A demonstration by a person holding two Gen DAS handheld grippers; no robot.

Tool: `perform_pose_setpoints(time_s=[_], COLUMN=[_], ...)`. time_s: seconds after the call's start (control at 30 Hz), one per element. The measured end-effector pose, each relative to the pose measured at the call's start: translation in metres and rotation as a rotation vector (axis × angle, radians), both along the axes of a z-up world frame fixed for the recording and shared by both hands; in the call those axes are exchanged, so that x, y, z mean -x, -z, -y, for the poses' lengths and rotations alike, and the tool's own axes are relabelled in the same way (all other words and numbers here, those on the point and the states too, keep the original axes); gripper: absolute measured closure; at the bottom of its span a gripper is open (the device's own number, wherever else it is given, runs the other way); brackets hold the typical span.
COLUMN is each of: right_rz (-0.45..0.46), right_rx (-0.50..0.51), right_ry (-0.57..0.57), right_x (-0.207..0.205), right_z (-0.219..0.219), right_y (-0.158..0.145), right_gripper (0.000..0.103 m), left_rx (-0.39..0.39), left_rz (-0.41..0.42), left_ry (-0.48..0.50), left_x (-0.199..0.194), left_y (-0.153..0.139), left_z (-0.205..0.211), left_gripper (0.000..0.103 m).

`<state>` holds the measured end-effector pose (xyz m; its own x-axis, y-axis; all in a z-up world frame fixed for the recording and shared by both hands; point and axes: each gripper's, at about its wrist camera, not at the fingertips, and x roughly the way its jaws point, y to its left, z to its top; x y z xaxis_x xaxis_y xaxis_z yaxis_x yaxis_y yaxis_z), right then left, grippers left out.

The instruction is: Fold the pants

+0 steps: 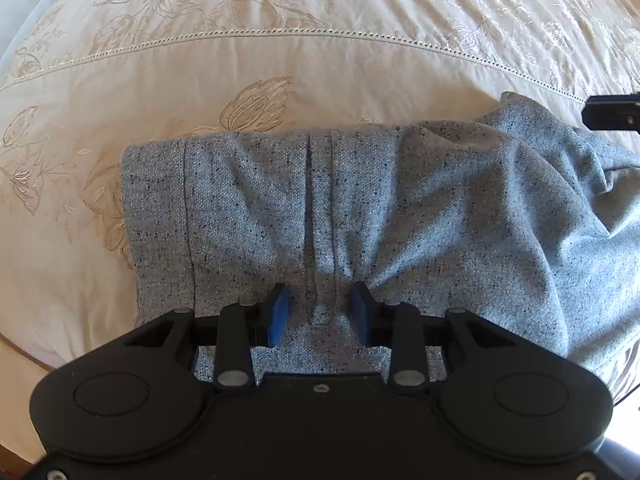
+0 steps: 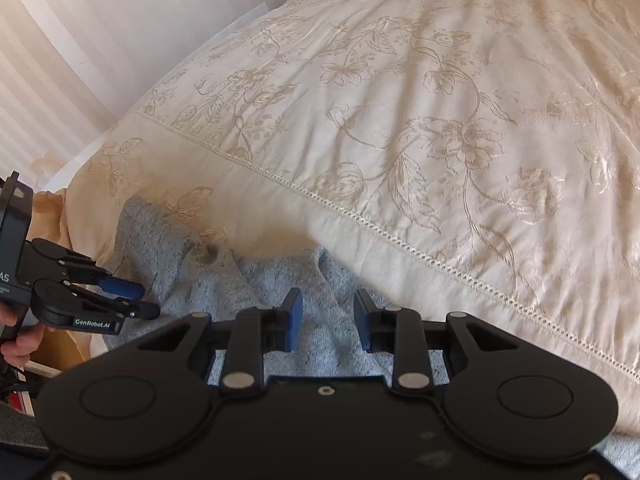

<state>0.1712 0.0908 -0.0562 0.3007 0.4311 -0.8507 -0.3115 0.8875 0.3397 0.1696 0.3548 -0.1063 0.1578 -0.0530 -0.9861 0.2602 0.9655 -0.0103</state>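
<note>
**Pants partly folded, right side still bunched**

The bed point(image 1: 280, 60) carries the grey pants point(image 1: 400, 208) near its edge. Their left part lies flat; the right is rumpled, so smoothing and folding likely remain. The left gripper point(image 1: 320, 312) straddles a cloth ridge, jaws apart. The right gripper point(image 2: 328, 320) hangs apart, empty.

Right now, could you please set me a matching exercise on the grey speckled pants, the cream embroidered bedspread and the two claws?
Things:
1. grey speckled woven pants
2. cream floral-embroidered bedspread
3. blue pads of the black left claw
4. black right claw

States:
A. lying under the garment
B. either side of a grey belt loop
C. open, empty, above the cloth
D. rumpled on the bed

Pairs: 1-D, 2-A, 3-B, 4-C.
</note>
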Motion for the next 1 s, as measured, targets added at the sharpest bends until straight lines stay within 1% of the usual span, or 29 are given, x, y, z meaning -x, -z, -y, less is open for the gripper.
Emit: perform_pose_setpoints(time_s=[0.1, 0.23, 0.33, 0.43, 0.5, 0.53, 0.57, 0.6, 0.63, 0.7, 0.77, 0.8, 0.83, 0.93, 1.0], right_rz=[-0.005, -0.011, -0.052, -0.092, -0.133, -0.132, -0.125, -0.115, -0.109, -0.095, -0.029, -0.021, -0.040, -0.060, -0.084], right_rx=[-0.003, 0.005, -0.026, -0.014, -0.016, -0.010, -0.002, 0.018, 0.040, 0.021, 0.026, 0.036, 0.045, 0.118, 0.103], right_ry=[-0.047, -0.109, -0.157, -0.202, -0.204, -0.206, -0.214, -0.221, -0.221, -0.198, -0.122, -0.084, -0.073, -0.114, -0.069], right_x=[-0.015, -0.023, -0.027, -0.028, -0.028, -0.028, -0.027, -0.025, -0.025, -0.029, -0.045, -0.057, -0.067, -0.075, -0.078], right_z=[-0.009, -0.023, -0.034, -0.046, -0.051, -0.053, -0.055, -0.057, -0.059, -0.059, -0.060, -0.060, -0.061, -0.072, -0.071], right_y=[0.011, 0.023, 0.031, 0.038, 0.042, 0.043, 0.043, 0.043, 0.042, 0.033, 0.019, 0.019, 0.024, 0.046, 0.056], right_gripper=[0.071, 0.071, 0.071, 0.071, 0.071, 0.072, 0.076, 0.091, 0.099, 0.100, 0.100, 0.100, 0.100, 0.101, 0.101], left_rx=[0.000, 0.008, 0.018, 0.022, 0.024, 0.024, 0.026, 0.028, 0.030, 0.034, 0.037, 0.039, 0.040, 0.040, 0.047], left_rz=[0.011, 0.013, 0.009, 0.006, 0.007, 0.008, 0.009, 0.011, 0.013, 0.019, 0.029, 0.036, 0.042, 0.052, 0.054], left_ry=[0.006, 0.006, 0.000, -0.005, -0.007, -0.007, -0.008, -0.010, -0.012, -0.016, -0.019, -0.022, -0.022, -0.017, -0.025], left_x=[0.002, 0.002, 0.001, 0.001, 0.001, 0.001, 0.001, 0.001, 0.002, 0.003, 0.005, 0.006, 0.007, 0.010, 0.011], left_y=[-0.001, 0.000, 0.000, -0.001, -0.001, -0.001, -0.001, -0.001, -0.001, 0.000, 0.000, 0.001, 0.002, 0.003, 0.003], left_z=[0.000, -0.001, -0.002, -0.003, -0.003, -0.003, -0.003, -0.003, -0.004, -0.005, -0.006, -0.007, -0.007, -0.006, -0.007], left_gripper=[0.060, 0.060, 0.060, 0.060, 0.060, 0.060, 0.060, 0.060, 0.060, 0.060, 0.060, 0.060, 0.060, 0.060, 0.060])
